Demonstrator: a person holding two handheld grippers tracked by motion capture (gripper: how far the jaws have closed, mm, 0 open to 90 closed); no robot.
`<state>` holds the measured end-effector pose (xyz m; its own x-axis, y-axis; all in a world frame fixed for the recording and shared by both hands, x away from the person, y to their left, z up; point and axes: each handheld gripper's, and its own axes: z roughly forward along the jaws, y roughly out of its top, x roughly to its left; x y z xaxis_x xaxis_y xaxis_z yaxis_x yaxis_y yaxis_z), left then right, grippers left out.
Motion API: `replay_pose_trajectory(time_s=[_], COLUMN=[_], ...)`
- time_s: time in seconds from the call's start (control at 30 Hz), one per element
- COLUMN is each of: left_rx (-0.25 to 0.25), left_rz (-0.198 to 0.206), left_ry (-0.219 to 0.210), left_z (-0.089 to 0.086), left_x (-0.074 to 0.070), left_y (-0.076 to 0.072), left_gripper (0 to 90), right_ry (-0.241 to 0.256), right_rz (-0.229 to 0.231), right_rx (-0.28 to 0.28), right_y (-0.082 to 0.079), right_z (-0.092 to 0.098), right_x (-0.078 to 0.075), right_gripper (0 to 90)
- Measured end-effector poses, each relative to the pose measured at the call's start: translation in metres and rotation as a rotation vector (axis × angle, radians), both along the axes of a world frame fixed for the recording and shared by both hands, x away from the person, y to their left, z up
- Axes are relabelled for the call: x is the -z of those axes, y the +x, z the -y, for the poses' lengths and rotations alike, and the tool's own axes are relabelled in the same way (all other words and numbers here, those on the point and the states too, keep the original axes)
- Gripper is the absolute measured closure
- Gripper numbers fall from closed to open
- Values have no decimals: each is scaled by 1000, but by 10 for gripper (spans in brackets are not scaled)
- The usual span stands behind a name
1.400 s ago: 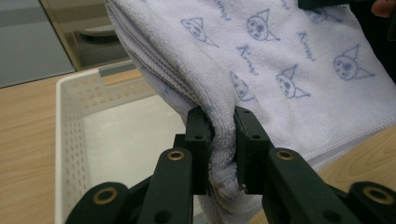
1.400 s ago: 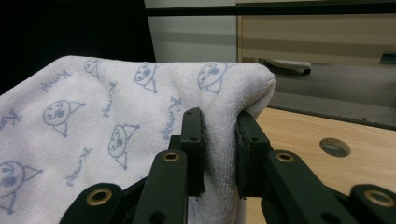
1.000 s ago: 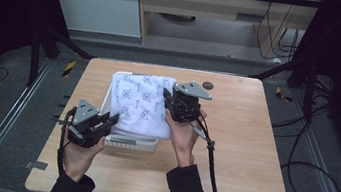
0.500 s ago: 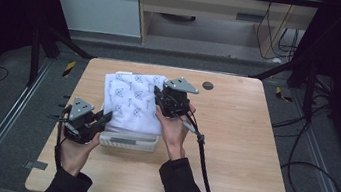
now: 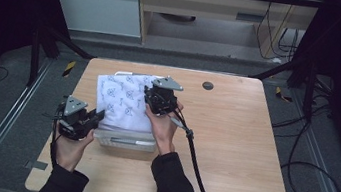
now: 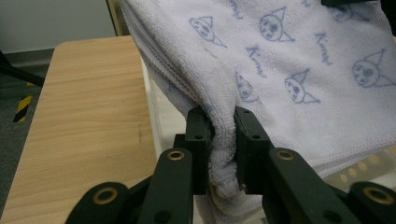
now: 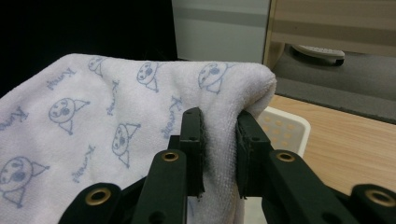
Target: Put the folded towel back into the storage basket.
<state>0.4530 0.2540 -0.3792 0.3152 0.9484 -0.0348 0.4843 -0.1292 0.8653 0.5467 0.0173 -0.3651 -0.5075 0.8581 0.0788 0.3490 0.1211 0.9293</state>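
White printed towel (image 5: 124, 102) was clamped by both the left gripper (image 5: 97, 116) and right gripper (image 5: 150, 98), lifted above its basket (image 5: 124, 141); placement remained undone.

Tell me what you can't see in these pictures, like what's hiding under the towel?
- Inside of the white plastic basket: high view, covered by the white towel with blue cartoon faces.
- Basket's holed rim: right gripper view, mostly behind towel and right claw.
- Towel's lower edge: left gripper view, cut off behind the left claw.
- Small dark round thing: high view, too small.
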Motion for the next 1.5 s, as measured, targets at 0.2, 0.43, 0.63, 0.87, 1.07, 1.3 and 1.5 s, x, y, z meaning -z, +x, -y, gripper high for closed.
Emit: replay_pose_trajectory(time_s=[0.2, 0.43, 0.63, 0.87, 1.07, 1.3, 1.5], left_rx=[-5, -10, 3, 8, 19, 22, 20], left_rz=[-24, -49, -72, -94, -103, -119, -138], left_ry=[5, 13, 31, 45, 60, 64, 74], left_z=[-3, -4, 0, 2, 5, 7, 8], left_x=[7, 16, 26, 34, 40, 44, 48], left_y=[6, 13, 19, 24, 29, 33, 37], left_gripper=[767, 767, 766, 766, 766, 763, 761], right_ry=[-13, -26, -37, -49, -57, -64, -81], right_rz=[-17, -39, -63, -84, -97, -109, -121], right_rx=[-3, -6, 7, 17, 30, 40, 44], right_y=[6, 13, 16, 18, 20, 21, 23], right_z=[-4, -7, -6, -3, -2, 1, 0], right_x=[9, 21, 32, 43, 51, 56, 61], right_gripper=[756, 755, 754, 751, 749, 745, 735])
